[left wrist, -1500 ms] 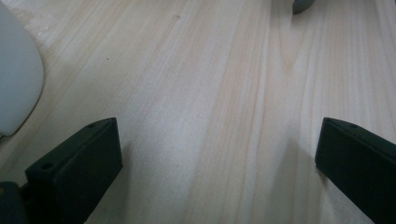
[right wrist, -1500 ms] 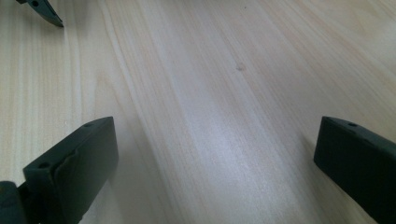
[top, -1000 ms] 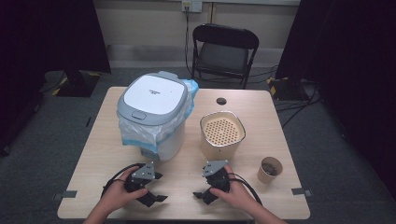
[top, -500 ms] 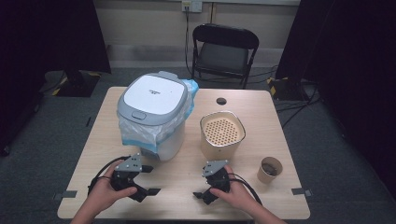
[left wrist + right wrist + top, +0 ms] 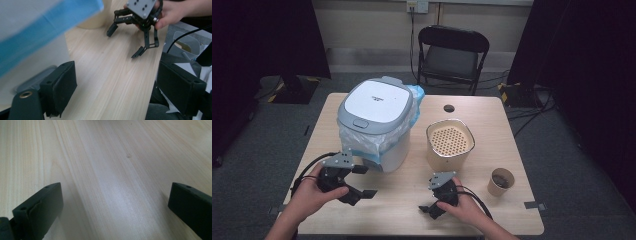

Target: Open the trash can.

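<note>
Work in hand: the left gripper [image 5: 357, 187] is lifted and turned near the bin [image 5: 377, 122], which seems to be its target; the right gripper [image 5: 432, 207] rests low on the tabletop [image 5: 402, 200].
Bin place: left half of the tabletop, reaching from mid-depth toward the far edge.
Key relation: the bin stands just beyond the left gripper, toward the far edge; in the left gripper view its white wall [image 5: 32, 67] and the blue liner edge [image 5: 50, 17] sit right beside one finger [image 5: 60, 87].
Nearer hand: the left, by a clear margin; the right gripper is well apart from the bin.
Bin shape: upright, squarish, rounded corners; flat white lid with a grey rim and a front latch facing the near edge.
Materials: smooth hard plastic; thin crinkled liner, clear and blue, bunched under the lid.
Left fingers: wide apart, holding nothing.
Right fingers [image 5: 37, 210]: wide apart over bare pale wood grain, holding nothing.
Also there: perforated beige canister [image 5: 450, 145] right of the bin; paper cup [image 5: 501, 181] near the right edge.
</note>
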Demonstrator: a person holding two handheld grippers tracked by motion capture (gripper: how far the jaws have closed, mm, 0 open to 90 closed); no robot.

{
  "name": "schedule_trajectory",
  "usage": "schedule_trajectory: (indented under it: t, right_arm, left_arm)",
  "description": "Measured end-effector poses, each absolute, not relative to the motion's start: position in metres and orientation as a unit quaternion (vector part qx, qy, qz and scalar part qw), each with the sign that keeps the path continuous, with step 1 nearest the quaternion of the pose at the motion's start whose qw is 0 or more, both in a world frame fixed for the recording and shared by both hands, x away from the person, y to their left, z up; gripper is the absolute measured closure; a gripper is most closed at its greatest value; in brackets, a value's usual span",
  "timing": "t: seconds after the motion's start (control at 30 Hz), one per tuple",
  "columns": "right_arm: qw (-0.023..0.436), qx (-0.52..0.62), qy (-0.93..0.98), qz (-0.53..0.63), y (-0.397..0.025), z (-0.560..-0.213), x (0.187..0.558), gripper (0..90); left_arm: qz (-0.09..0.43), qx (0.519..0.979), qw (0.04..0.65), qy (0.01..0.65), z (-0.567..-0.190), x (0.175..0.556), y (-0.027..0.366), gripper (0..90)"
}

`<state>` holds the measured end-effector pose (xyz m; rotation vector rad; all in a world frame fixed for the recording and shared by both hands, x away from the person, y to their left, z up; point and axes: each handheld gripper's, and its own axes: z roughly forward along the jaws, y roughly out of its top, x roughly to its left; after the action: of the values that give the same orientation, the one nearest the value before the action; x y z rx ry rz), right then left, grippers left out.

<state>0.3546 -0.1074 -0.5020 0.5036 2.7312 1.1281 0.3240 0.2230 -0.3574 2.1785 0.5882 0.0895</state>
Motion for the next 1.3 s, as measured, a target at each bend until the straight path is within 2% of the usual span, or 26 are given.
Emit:
schedule_trajectory:
  t: [0.93,1.3]
  right_arm:
    - [0.072,0.167,0.909,0.375,-0.107,-0.502,0.355,0.0]
    - [0.070,0.169,0.909,0.374,-0.107,-0.502,0.354,0.0]
  left_arm:
    - [0.059,0.862,0.439,0.244,-0.262,0.340,0.236,15.9]
    - [0.070,0.864,0.433,0.248,-0.242,0.355,0.238,15.9]
